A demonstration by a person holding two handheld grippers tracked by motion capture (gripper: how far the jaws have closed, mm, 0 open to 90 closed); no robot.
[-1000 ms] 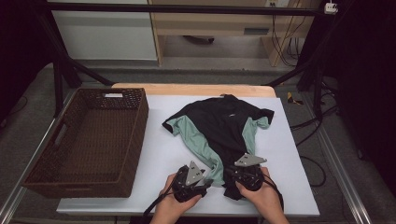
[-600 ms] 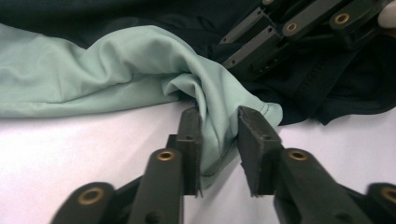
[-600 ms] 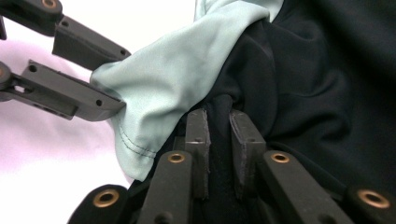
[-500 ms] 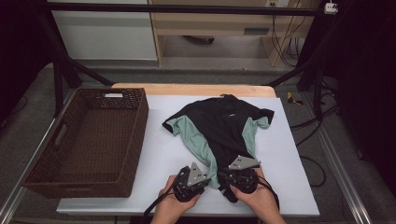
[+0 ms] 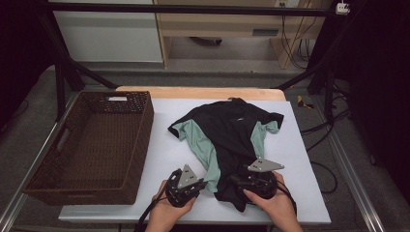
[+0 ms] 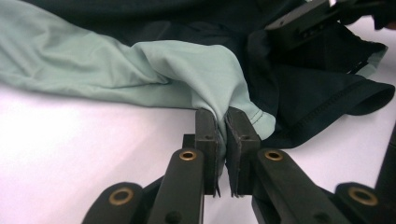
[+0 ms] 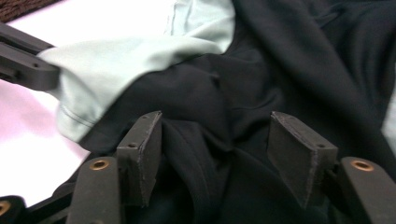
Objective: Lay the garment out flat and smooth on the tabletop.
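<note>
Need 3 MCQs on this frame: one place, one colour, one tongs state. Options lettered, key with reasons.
1. Where does the wicker basket sit relative to the shirt?
A. to its left
B. to its right
C. on top of it

2. What colours is the shirt?
A. red and white
B. black and pale green
C. all blue

3. How do the left tongs stand?
A. wide open above the table
B. shut on the basket rim
C. shut on the shirt

Key:
1 A: in the high view the basket lies left of the shirt on the white table.
2 B: black body with pale green side panels.
3 C: the left gripper view shows green hem pinched between them; the right tongs are open over black cloth.
</note>
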